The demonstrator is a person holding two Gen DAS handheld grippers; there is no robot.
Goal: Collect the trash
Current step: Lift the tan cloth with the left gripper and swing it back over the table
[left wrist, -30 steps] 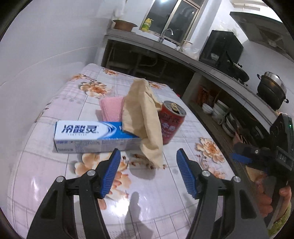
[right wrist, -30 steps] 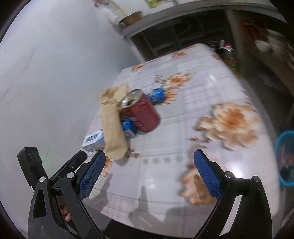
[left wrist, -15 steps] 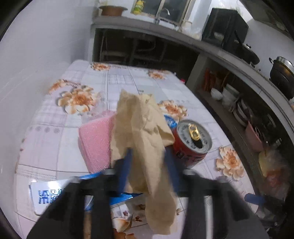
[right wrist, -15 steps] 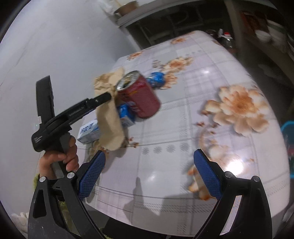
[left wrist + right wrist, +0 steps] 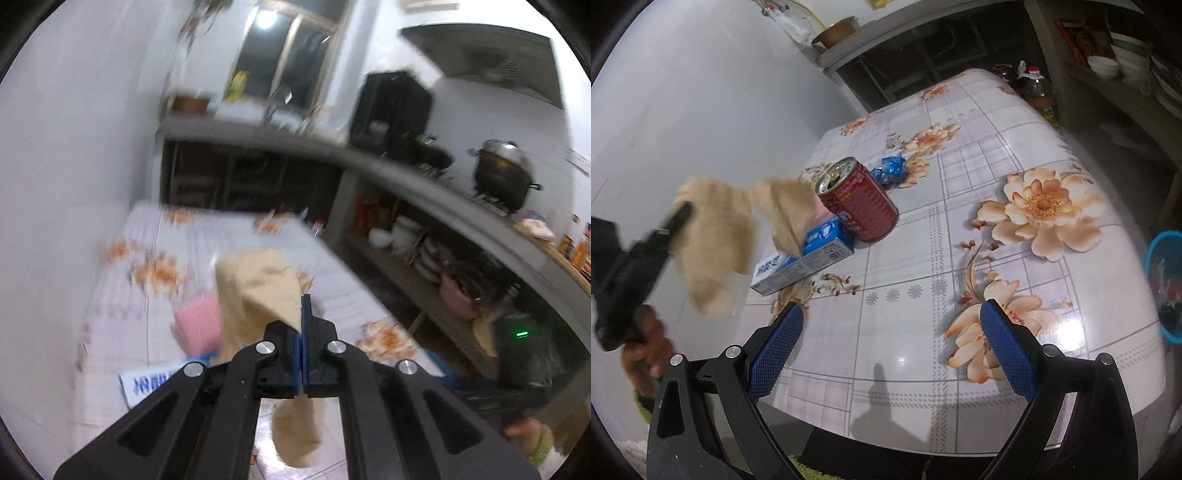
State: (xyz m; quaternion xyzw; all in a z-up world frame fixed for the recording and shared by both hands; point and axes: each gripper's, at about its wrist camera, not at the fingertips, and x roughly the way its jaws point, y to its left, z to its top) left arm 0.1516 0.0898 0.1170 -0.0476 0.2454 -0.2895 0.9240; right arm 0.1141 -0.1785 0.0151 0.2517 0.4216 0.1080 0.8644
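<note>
A crumpled tan paper napkin [image 5: 255,291] hangs in the air above the table, pinched in my left gripper [image 5: 302,314], whose blue pads are shut on it. In the right wrist view the same napkin [image 5: 716,236] dangles at the left from the left gripper [image 5: 677,218], held in a hand. On the floral tablecloth [image 5: 1015,277] stand a red drink can [image 5: 860,203], a blue-and-white toothpaste box [image 5: 805,258] and a crumpled blue wrapper [image 5: 892,171]. My right gripper [image 5: 890,350] is open over the near part of the table, with nothing between its fingers.
A pink cloth [image 5: 197,325] lies behind the toothpaste box [image 5: 155,384]. A blue bin [image 5: 1163,284] stands on the floor past the table's right edge. Bottles [image 5: 1039,96] stand beyond the far corner. A counter with a pot [image 5: 504,170] runs along the right wall.
My left gripper closed on the tan napkin and lifted it off the table, to the left of the can. The right gripper drifted slightly and stayed open.
</note>
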